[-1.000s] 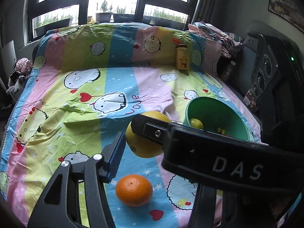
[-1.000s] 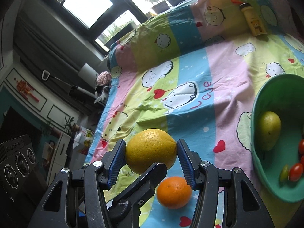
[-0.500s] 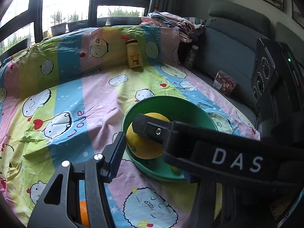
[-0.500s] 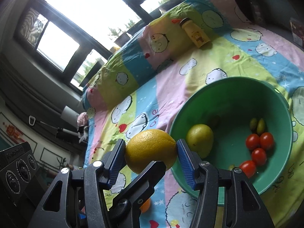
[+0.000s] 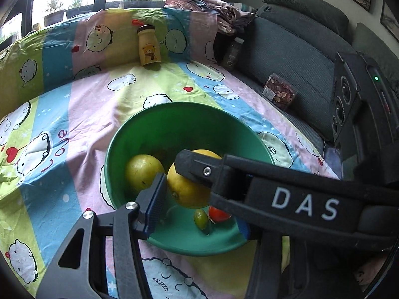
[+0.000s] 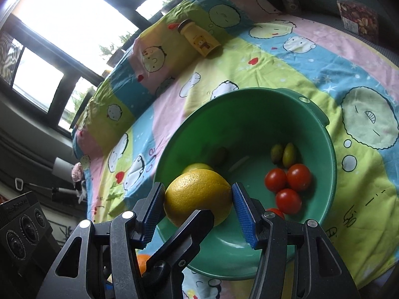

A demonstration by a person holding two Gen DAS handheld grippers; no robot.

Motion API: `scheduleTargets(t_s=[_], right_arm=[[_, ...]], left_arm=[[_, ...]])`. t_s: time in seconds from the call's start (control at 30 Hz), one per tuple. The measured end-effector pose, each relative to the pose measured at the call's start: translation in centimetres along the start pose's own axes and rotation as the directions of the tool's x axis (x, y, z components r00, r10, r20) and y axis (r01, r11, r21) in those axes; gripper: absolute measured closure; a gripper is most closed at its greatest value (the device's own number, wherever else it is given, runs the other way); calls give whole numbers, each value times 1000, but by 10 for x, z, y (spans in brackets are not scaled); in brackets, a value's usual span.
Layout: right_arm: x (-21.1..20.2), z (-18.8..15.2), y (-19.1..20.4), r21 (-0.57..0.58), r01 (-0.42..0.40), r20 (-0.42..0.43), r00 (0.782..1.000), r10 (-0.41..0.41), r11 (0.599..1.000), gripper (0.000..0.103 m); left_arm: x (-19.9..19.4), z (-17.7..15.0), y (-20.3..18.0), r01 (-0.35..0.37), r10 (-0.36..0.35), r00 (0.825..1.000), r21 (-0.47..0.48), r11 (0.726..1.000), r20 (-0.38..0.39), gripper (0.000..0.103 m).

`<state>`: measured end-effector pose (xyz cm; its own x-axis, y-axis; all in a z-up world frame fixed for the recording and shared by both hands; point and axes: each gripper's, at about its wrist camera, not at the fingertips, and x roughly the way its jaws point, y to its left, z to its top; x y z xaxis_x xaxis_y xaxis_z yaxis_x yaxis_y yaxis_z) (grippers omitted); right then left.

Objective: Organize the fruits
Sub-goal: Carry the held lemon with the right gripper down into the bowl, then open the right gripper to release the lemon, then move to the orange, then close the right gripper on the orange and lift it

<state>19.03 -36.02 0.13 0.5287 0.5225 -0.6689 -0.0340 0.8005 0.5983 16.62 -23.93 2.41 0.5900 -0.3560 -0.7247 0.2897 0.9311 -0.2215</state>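
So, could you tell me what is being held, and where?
The right gripper clamps the yellow citrus fruit by its opposite sides.

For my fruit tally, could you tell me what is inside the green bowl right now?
Inside the green bowl: four red tomatoes, small green fruits and a yellow-green citrus fruit. The held yellow citrus hides part of the floor beneath it.

Tomatoes in bowl on bedsheet
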Motion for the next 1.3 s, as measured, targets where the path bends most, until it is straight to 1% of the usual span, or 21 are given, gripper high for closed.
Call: scheduleTargets(t_s=[0.23,0.3,0.4,0.5,0.57,0.63,0.67,0.73,0.77,0.83,0.9,1.03,1.1,1.17,1.3], right_arm=[[4,0,-2,0,40,-14,999,-40,999,45],[4,0,0,-6,49,-9,999,-49,999,45],[-1,-1,2,-7,31,-3,1000,-31,999,45],[-7,-2,7,-22,35,11,999,-35,999,40],[-11,-4,12,-37,21,19,1000,-20,999,39],[-16,-7,17,-50,-10,25,1000,11,999,38],[-19,-9,21,-61,-30,27,999,32,998,38],[-24,-14,31,-93,-74,24,997,77,993,32],[-26,-17,38,-116,-93,18,995,96,989,32],[-29,-24,52,-165,-123,4,992,125,979,32],[-30,-35,65,-198,-153,-14,988,153,968,32],[-14,-65,87,-238,-190,-97,981,171,952,32],[0,-80,96,-255,-189,-148,977,155,948,32],[12,-92,105,-276,-179,-186,974,130,944,32],[30,-110,122,-327,-169,-235,968,93,930,32]], left_arm=[[7,-1,4,21,-21,1000,-22,1000,-20,54],[6,-1,4,11,-12,1000,-28,1000,-18,53],[-1,-1,4,4,-4,1000,-28,1000,-1,51],[-15,-3,8,-32,32,999,-35,999,24,46],[-28,-6,16,-45,48,998,-59,997,40,41],[-43,-11,27,-64,69,996,-98,993,51,36],[-52,-15,32,-80,87,995,-118,990,57,35],[-69,-24,42,-115,126,989,-153,982,71,30],[-78,-29,47,-136,149,986,-166,977,69,28],[-94,-42,57,-186,201,978,-196,963,60,25],[-107,-57,66,-229,247,968,-227,946,53,24],[-124,-89,89,-279,297,955,-298,913,14,23],[-128,-102,101,-280,298,954,-339,898,2,23],[-130,-114,108,-269,287,958,-372,889,-8,23],[-131,-130,115,-237,254,967,-404,883,-11,23]])
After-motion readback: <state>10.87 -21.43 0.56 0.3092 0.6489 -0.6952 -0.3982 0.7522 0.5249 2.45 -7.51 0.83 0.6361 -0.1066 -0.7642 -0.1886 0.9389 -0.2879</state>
